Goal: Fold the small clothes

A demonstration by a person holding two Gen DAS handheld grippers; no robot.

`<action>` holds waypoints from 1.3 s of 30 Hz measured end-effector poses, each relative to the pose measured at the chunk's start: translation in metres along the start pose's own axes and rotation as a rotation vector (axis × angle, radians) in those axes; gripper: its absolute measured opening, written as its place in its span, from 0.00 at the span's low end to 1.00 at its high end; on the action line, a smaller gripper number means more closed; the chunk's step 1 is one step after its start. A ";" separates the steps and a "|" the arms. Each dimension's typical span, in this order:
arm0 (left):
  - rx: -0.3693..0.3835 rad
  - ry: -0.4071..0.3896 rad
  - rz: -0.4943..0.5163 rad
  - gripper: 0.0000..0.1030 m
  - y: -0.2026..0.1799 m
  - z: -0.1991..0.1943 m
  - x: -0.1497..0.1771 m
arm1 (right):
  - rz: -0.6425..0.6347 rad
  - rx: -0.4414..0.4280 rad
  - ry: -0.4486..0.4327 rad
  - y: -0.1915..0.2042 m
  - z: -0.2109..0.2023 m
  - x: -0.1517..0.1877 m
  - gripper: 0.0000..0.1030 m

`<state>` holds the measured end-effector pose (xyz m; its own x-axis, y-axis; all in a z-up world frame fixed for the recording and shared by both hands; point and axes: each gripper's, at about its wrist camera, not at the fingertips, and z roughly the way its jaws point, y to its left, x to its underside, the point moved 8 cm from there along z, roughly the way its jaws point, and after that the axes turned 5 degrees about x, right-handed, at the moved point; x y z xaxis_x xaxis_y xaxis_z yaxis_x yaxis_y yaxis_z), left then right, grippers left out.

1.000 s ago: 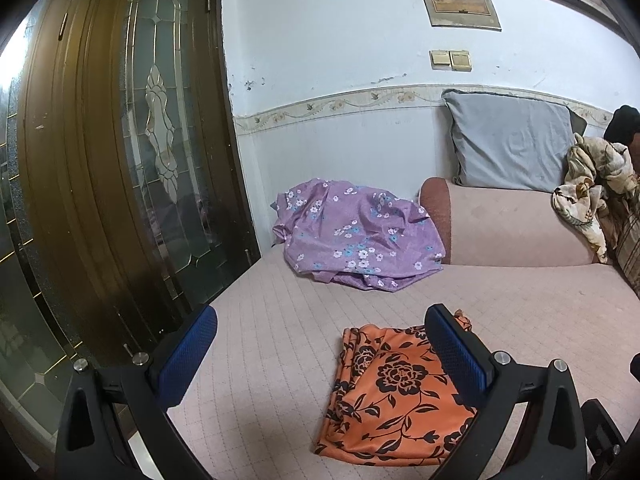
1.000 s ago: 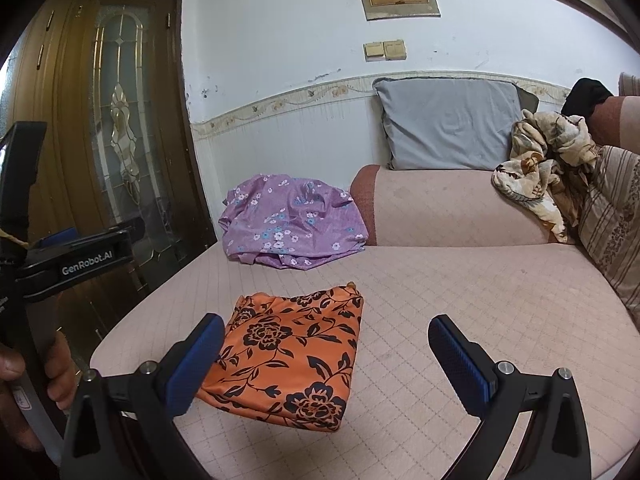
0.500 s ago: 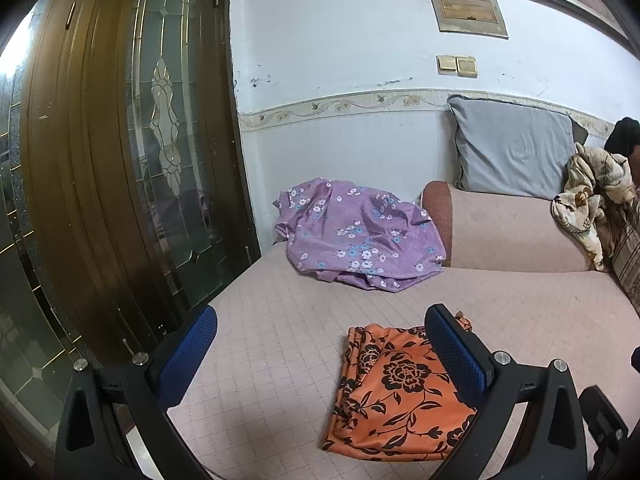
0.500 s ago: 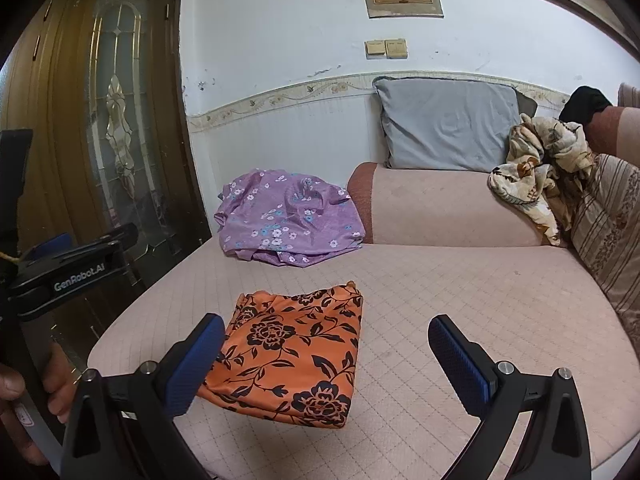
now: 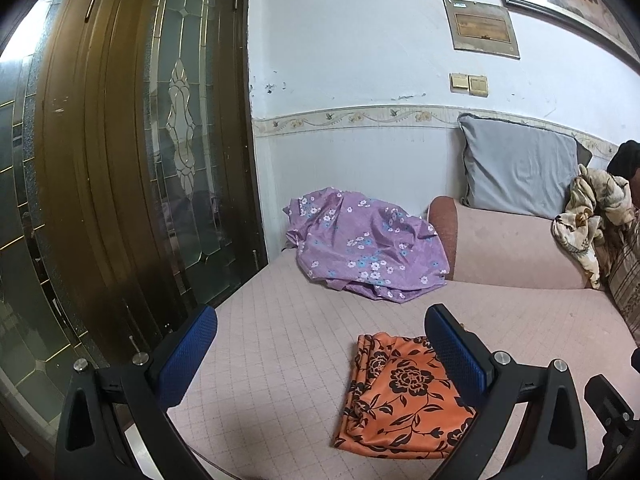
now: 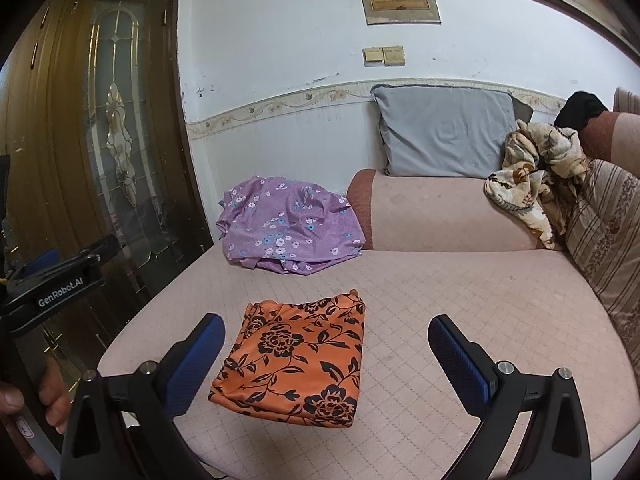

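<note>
Holding both tools above the near edge of the sofa seat (image 6: pixel 460 296), I have the left gripper (image 5: pixel 320 344) and the right gripper (image 6: pixel 326 354) with fingers spread wide and nothing between them. The orange floral cloth (image 6: pixel 298 354) lies flat on the seat, already reduced to a compact, roughly rectangular packet, just beyond the right gripper's left finger; in the left wrist view the same cloth (image 5: pixel 400 396) sits partly behind the left gripper's right finger.

I judge this piece essentially folded, so the step in hand is either a last tidy-up or a reach for the next garment. The likely candidate is the purple flowered garment (image 6: pixel 288 230), which lies crumpled well behind the orange cloth, against the wall and the sofa's padded back (image 6: pixel 448 216). To do it well, I would pinch a single layer at an edge or corner, lift it clear of the folded packet, and spread it on bare seat before creasing. Thin, slippery-looking fabric may bunch or slide out of a shallow pinch, so a deep bite seems wise.

The seat is a pale pink quilted surface, soft enough to give under pressure. A grey cushion (image 6: pixel 444 132) leans against the white wall, a beige patterned cloth (image 6: pixel 532 168) is heaped at the right, and a striped cushion (image 6: pixel 604 232) stands beside it. A dark wooden door with leaded glass (image 5: pixel 176 128) closes the left side; two wall switches (image 6: pixel 384 56) and a framed plaque (image 6: pixel 398 0) hang above.
</note>
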<state>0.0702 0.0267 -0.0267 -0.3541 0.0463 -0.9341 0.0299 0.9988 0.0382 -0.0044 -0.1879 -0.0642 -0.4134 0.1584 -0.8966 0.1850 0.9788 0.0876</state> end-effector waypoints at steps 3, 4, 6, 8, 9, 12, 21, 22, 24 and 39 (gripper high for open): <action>-0.006 -0.007 0.008 1.00 0.001 -0.003 -0.002 | -0.008 0.003 0.001 0.004 -0.003 -0.001 1.00; -0.004 -0.008 0.008 1.00 0.001 -0.004 -0.002 | -0.006 0.000 0.004 0.004 -0.003 -0.001 1.00; 0.002 -0.010 0.006 1.00 0.002 -0.006 -0.003 | 0.001 -0.009 0.009 0.005 -0.004 -0.002 1.00; 0.004 -0.014 0.006 1.00 0.003 -0.009 -0.003 | 0.005 -0.007 0.007 0.004 -0.006 -0.003 1.00; 0.006 -0.015 0.006 1.00 0.003 -0.010 -0.003 | 0.004 -0.005 0.005 0.005 -0.007 -0.003 1.00; 0.006 -0.020 0.007 1.00 0.003 -0.012 -0.004 | 0.004 -0.002 0.001 0.005 -0.009 -0.003 1.00; 0.015 -0.022 0.026 1.00 -0.001 -0.012 -0.003 | 0.007 0.005 0.004 0.002 -0.010 -0.001 1.00; 0.013 -0.021 0.029 1.00 -0.002 -0.012 -0.002 | 0.008 0.006 0.005 0.002 -0.010 0.000 1.00; 0.010 -0.023 0.032 1.00 -0.002 -0.012 -0.002 | 0.009 0.004 0.008 0.003 -0.010 0.001 1.00; 0.022 0.002 0.044 1.00 -0.008 -0.001 0.004 | 0.001 0.023 0.034 0.001 0.003 0.007 1.00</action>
<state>0.0672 0.0187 -0.0303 -0.3534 0.0907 -0.9311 0.0657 0.9952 0.0720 -0.0047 -0.1860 -0.0719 -0.4433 0.1644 -0.8812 0.2062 0.9754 0.0782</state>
